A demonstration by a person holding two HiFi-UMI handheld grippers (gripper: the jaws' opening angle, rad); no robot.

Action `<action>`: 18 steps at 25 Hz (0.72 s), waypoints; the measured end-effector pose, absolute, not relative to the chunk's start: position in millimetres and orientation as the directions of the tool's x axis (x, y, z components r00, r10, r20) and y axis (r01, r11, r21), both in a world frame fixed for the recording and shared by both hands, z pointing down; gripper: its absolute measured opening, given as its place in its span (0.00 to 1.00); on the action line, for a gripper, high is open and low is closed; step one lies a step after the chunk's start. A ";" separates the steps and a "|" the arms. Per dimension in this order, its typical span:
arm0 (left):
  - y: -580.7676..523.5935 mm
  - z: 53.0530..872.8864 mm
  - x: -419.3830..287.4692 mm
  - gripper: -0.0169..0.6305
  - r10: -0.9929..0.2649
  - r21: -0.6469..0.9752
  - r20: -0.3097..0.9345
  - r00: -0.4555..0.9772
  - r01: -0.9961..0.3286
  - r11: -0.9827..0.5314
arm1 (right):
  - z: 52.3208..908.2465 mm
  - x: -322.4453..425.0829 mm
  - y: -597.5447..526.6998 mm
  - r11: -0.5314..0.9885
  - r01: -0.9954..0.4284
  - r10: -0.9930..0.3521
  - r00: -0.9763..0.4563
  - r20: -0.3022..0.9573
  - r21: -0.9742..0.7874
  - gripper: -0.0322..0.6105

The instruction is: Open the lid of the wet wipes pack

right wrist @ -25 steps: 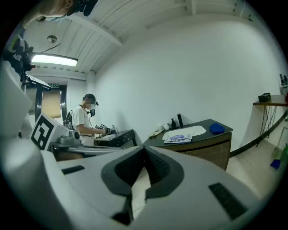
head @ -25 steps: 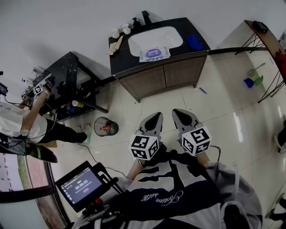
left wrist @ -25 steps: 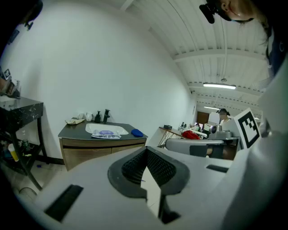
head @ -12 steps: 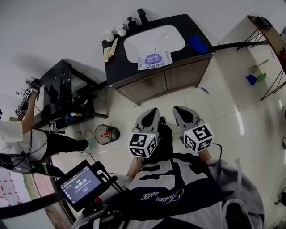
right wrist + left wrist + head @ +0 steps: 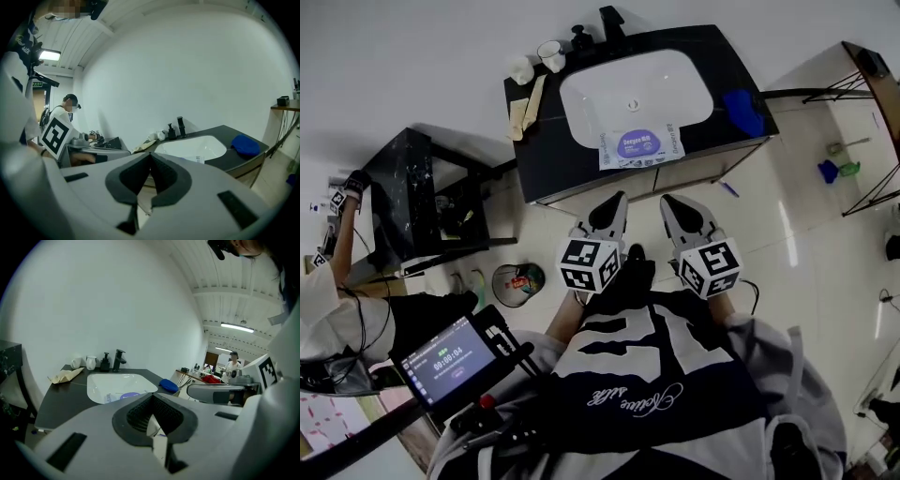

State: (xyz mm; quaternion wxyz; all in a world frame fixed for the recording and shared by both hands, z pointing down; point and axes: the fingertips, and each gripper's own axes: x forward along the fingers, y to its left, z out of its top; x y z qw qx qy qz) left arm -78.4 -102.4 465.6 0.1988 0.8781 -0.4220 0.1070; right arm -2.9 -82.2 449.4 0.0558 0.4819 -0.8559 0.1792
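Observation:
The wet wipes pack (image 5: 640, 147), white with a purple oval lid label, lies flat at the front rim of the white sink (image 5: 609, 84), half over the dark counter's edge; its lid looks down. Part of it shows past the jaws in the left gripper view (image 5: 125, 396) and in the right gripper view (image 5: 200, 160). My left gripper (image 5: 619, 198) and right gripper (image 5: 667, 199) are side by side just short of the counter front, both pointing at the pack. Each is shut with nothing between its jaws, as the left gripper (image 5: 151, 398) and right gripper (image 5: 150, 157) show close up.
On the counter stand a black faucet (image 5: 610, 19), a soap bottle, two cups (image 5: 550, 53), a beige bag (image 5: 528, 100) and a blue cloth (image 5: 742, 111). A black side table (image 5: 412, 192) and a waste bin (image 5: 517, 282) sit left; a person stands at far left.
The vanity has come much closer in the head view. Both grippers have moved forward together towards the counter front and stayed shut. The pack has not moved.

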 end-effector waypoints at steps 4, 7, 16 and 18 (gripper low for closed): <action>-134.3 493.3 -82.5 0.02 -0.684 0.273 0.393 0.615 -0.788 -0.552 | 463.8 -8.5 -110.8 0.483 -0.845 -0.782 -0.534 0.320 -0.231 0.05; -144.8 512.4 -79.6 0.02 -0.675 0.284 0.424 0.604 -0.796 -0.534 | 473.4 -7.8 -116.7 0.494 -0.839 -0.751 -0.545 0.374 -0.230 0.05; -200.7 563.9 -79.6 0.02 -0.712 0.260 0.500 0.492 -0.870 -0.419 | 502.6 1.0 -161.4 0.587 -0.776 -0.645 -0.621 0.445 -0.231 0.07; -208.0 572.1 -78.3 0.02 -0.710 0.258 0.525 0.470 -0.883 -0.393 | 509.9 1.0 -173.5 0.615 -0.754 -0.610 -0.639 0.468 -0.229 0.07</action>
